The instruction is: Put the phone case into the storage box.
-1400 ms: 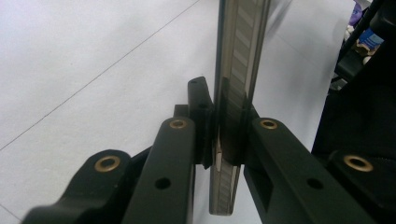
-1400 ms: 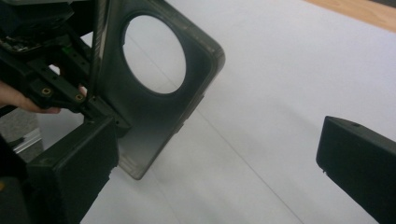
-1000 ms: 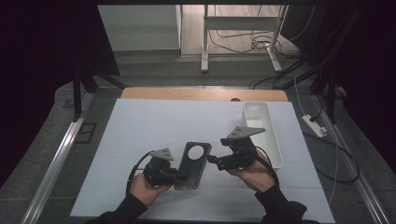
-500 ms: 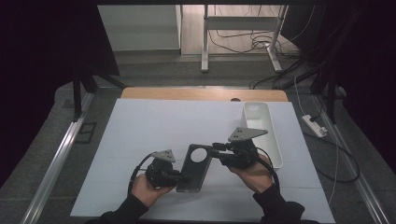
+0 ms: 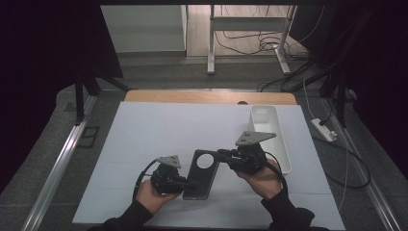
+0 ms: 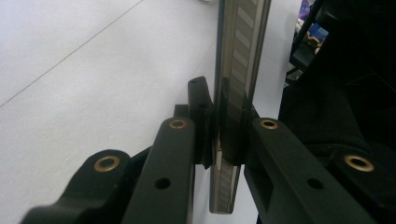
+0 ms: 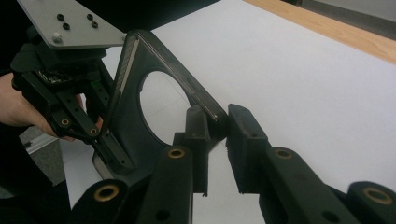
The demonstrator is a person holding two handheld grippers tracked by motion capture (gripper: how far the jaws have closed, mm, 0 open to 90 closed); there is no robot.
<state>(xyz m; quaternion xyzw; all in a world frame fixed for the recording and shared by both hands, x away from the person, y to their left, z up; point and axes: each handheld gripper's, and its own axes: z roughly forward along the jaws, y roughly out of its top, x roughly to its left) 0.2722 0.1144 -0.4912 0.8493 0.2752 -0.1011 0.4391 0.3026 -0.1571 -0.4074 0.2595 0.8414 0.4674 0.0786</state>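
Near edge first: dark case (image 5: 201,174), a flat phone-type shell with a round hole at its far end, raised off the bench (image 5: 159,130) between the two hands, near the middle and a little right. Left tongs (image 5: 185,182) clamped tight on its near left edge, pads pressing both faces of the thin wall in the left gripper view. Right tongs (image 5: 220,155) just been closing on the far right corner beside the hole; jaws nearly together there, the rim (image 7: 212,114) pinched between them, though full pad contact hard to confirm. So: pick-up done, two-point hold about set. Left to do, by guess: flexing, turning or carrying the case, perhaps to the white bin (image 5: 281,144) lying farther right, apparently empty. Beyond that, bare white sheet and a wooden strip (image 5: 207,97) at the far edge.
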